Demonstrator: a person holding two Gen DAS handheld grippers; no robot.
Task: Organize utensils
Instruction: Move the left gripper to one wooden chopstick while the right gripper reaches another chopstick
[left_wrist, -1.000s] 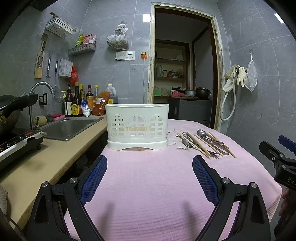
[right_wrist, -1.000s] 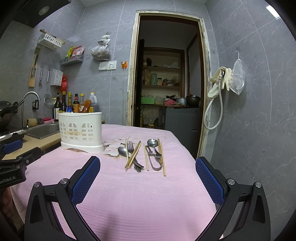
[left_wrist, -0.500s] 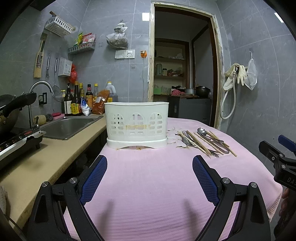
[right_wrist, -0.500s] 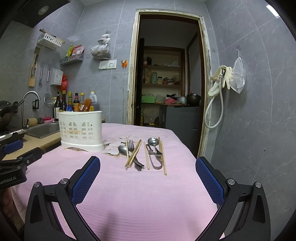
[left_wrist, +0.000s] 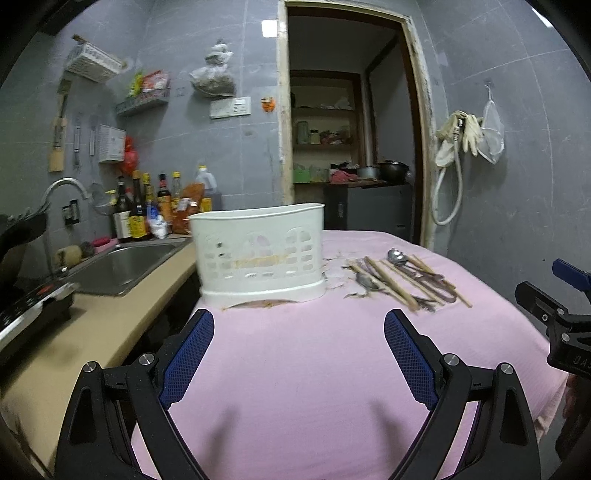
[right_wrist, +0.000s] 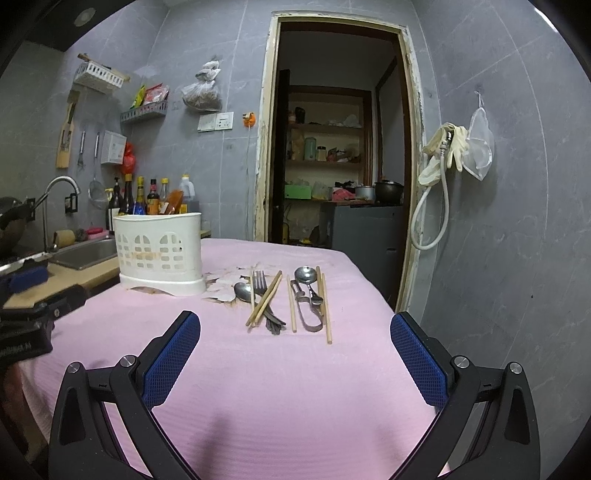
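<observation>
Hovering before first pick | right gripper (right_wrist: 295, 354) and left gripper (left_wrist: 298, 354) gaping, empty | next: reaching mid-frame wooden chopsticks (right_wrist: 264, 303), then white slotted plastic caddy (right_wrist: 159, 253)

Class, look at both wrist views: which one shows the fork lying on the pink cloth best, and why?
The right wrist view: the fork lies nearly straight ahead, its tines distinct among the chopsticks. The left wrist view shows the pile off to the right, blurred, the fork hard to pick out.
</observation>
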